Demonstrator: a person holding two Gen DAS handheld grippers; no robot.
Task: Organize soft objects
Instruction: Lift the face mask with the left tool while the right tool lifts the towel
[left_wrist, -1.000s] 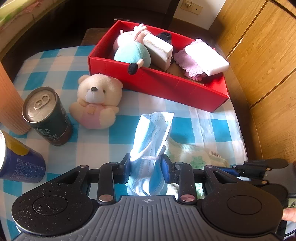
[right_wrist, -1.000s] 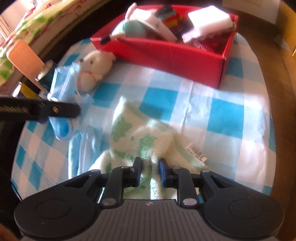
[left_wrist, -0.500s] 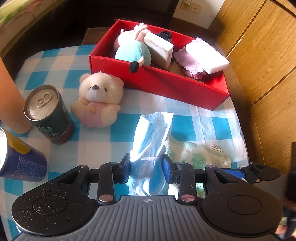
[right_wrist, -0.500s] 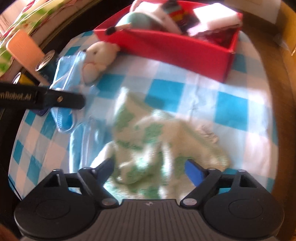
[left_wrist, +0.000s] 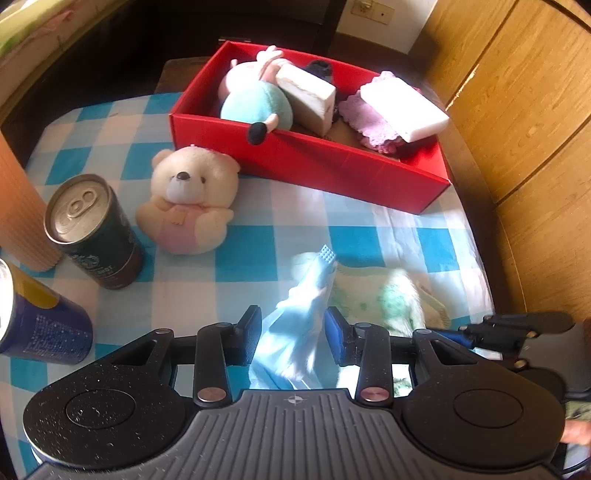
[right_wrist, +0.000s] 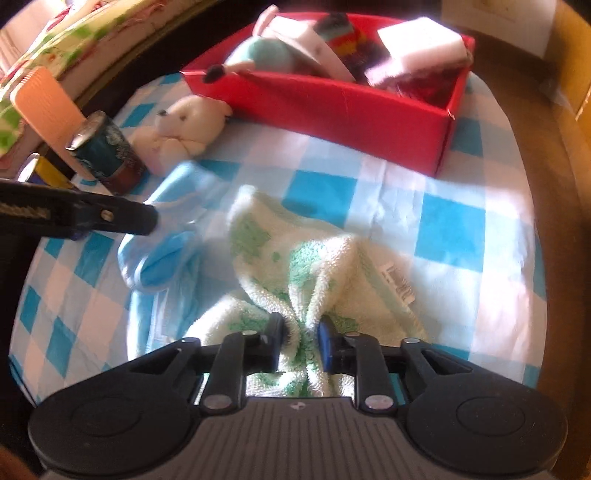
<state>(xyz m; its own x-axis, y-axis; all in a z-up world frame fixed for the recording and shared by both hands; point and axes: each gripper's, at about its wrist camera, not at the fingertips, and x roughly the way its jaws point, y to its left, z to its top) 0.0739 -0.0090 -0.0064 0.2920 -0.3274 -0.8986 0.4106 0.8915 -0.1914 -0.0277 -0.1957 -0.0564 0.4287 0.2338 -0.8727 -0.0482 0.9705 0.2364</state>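
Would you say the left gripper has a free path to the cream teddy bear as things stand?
Probably not yet: the left gripper has the blue face mask between its fingers. Otherwise the teddy bear lies unobstructed on the checked cloth.

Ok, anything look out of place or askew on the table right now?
Mostly the plush doll: it lies tipped in the red box with one dark foot hanging over the front wall. The teddy bear is outside the box, slumped against it. Nothing looks spilled or damaged.
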